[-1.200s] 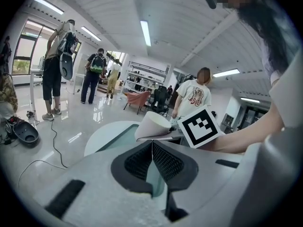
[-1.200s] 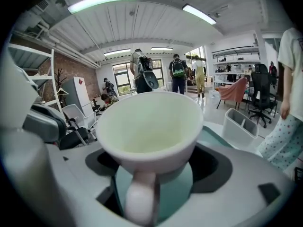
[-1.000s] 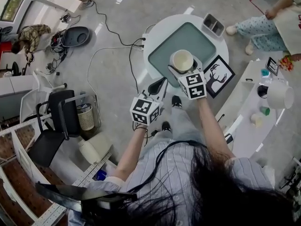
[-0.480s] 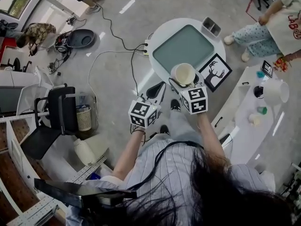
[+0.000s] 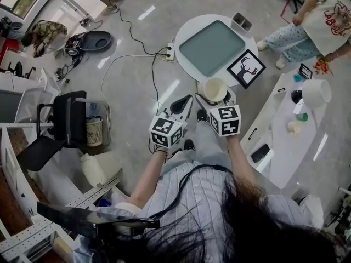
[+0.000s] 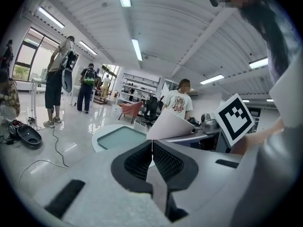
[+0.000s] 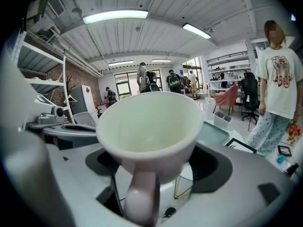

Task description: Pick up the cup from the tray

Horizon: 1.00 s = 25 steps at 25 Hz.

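A cream cup (image 5: 214, 89) hangs in the air in the head view, off the near edge of the round white table (image 5: 185, 35). My right gripper (image 5: 215, 98) is shut on its handle. In the right gripper view the cup (image 7: 150, 126) fills the middle, empty inside, its handle (image 7: 138, 198) pinched between the jaws. The teal-grey tray (image 5: 211, 40) lies bare on the table, beyond the cup. My left gripper (image 5: 184, 103) floats left of the cup, apart from it, shut with nothing in it (image 6: 152, 148). The left gripper view shows the cup's side (image 6: 171, 124) and the tray (image 6: 120, 137).
A framed deer picture (image 5: 246, 68) and a small grey bin (image 5: 242, 21) sit on the round table. A power strip with cables (image 5: 170, 51) lies at its left. A long white counter (image 5: 282, 136) with small items runs at the right, a person (image 5: 321, 18) beside it. A black chair (image 5: 64, 129) stands left.
The right gripper has carried the cup off the tray and back toward the person, past the table's near edge. The left gripper kept its place beside it.
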Each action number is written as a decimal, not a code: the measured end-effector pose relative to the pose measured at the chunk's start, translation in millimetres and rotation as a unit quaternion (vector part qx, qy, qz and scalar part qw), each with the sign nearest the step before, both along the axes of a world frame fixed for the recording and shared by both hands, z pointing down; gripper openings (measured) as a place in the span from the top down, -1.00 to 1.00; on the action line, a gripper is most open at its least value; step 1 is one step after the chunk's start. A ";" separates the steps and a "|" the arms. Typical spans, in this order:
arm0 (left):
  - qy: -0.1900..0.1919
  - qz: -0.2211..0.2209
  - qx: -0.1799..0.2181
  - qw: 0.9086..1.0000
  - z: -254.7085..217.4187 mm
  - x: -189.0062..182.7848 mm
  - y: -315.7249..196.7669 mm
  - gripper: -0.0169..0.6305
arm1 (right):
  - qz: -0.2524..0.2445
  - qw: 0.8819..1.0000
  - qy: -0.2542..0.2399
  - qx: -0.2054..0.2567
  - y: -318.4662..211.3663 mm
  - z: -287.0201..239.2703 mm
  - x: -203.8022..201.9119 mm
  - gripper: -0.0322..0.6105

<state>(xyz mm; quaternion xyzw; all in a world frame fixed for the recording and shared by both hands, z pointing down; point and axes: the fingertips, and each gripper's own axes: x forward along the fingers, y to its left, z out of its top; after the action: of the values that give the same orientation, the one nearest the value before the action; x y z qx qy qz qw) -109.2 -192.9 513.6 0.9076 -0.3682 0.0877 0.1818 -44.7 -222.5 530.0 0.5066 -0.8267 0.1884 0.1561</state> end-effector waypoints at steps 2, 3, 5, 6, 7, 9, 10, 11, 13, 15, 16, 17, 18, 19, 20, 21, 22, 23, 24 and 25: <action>0.002 0.004 0.002 1.000 -1.0 -0.4 18.1 0.91 | 0.004 1.000 -0.003 0.003 17.5 -3.6 -0.4 -0.40; 0.002 0.007 0.002 1.000 -1.2 -0.7 26.4 0.91 | 0.007 1.000 -0.005 0.004 25.7 -5.5 -0.4 -0.40; 0.004 0.010 0.000 1.000 -0.7 -2.1 40.5 0.91 | 0.013 1.000 -0.008 0.004 40.5 -8.6 -0.3 -0.40; 0.004 0.011 -0.002 1.000 -0.1 -3.0 46.5 0.91 | 0.015 1.000 -0.009 0.004 47.3 -9.9 -0.3 -0.40; 0.004 0.013 -0.004 1.000 0.2 -3.5 52.2 0.91 | 0.018 1.000 -0.010 0.004 53.8 -11.1 -0.3 -0.40; 0.005 0.016 -0.005 1.000 -0.2 -2.6 63.4 0.91 | 0.020 1.000 -0.010 0.002 67.0 -13.2 0.5 -0.40; 0.006 0.018 -0.005 1.000 -0.9 -1.4 68.5 0.91 | 0.021 1.000 -0.010 0.002 73.0 -14.0 1.7 -0.40; 0.007 0.020 -0.005 1.000 -1.5 0.2 73.0 0.91 | 0.022 1.000 -0.009 0.001 78.2 -14.5 3.2 -0.40; 0.008 0.023 -0.006 1.000 -2.2 3.8 79.5 0.91 | 0.026 1.000 -0.008 0.001 85.9 -15.2 7.2 -0.40; 0.008 0.026 -0.006 1.000 -2.5 7.6 84.7 0.91 | 0.028 1.000 -0.009 0.001 91.8 -15.9 11.5 -0.40; 0.008 0.027 -0.006 1.000 -2.5 9.3 87.3 0.91 | 0.029 1.000 -0.010 0.001 94.6 -16.2 13.6 -0.40; 0.008 0.027 -0.006 1.000 -2.6 10.8 89.8 0.91 | 0.029 1.000 -0.010 0.001 97.4 -16.4 15.6 -0.40; 0.007 0.027 -0.006 1.000 -2.5 12.0 92.6 0.91 | 0.029 1.000 -0.009 0.001 100.6 -16.4 17.5 -0.40; 0.007 0.027 -0.006 1.000 -2.4 13.3 95.7 0.91 | 0.028 1.000 -0.008 0.001 104.3 -16.1 19.5 -0.40; 0.007 0.026 -0.006 1.000 -2.5 14.8 99.0 0.91 | 0.027 1.000 -0.007 0.000 108.6 -15.9 21.8 -0.40; 0.008 0.025 -0.007 1.000 -3.3 16.7 102.4 0.91 | 0.027 1.000 -0.007 0.000 113.1 -16.2 24.5 -0.40; 0.008 0.024 -0.006 1.000 -4.7 19.0 105.8 0.91 | 0.026 1.000 -0.006 0.000 117.7 -17.1 27.4 -0.40; 0.008 0.023 -0.006 1.000 -6.9 21.6 109.4 0.91 | 0.024 1.000 -0.006 0.001 122.2 -18.5 30.6 -0.40; 0.008 0.022 -0.004 1.000 -9.4 24.6 113.0 0.91 | 0.023 1.000 -0.006 0.001 126.7 -20.1 34.0 -0.40; 0.007 0.021 -0.003 1.000 -11.8 28.0 116.6 0.91 | 0.021 1.000 -0.007 0.001 131.1 -21.6 37.5 -0.40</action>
<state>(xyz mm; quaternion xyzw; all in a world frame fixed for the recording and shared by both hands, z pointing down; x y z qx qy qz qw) -81.2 -76.2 501.8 0.9152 -0.3477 0.0857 0.1849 -7.2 -91.5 508.3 0.5226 -0.8172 0.1944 0.1461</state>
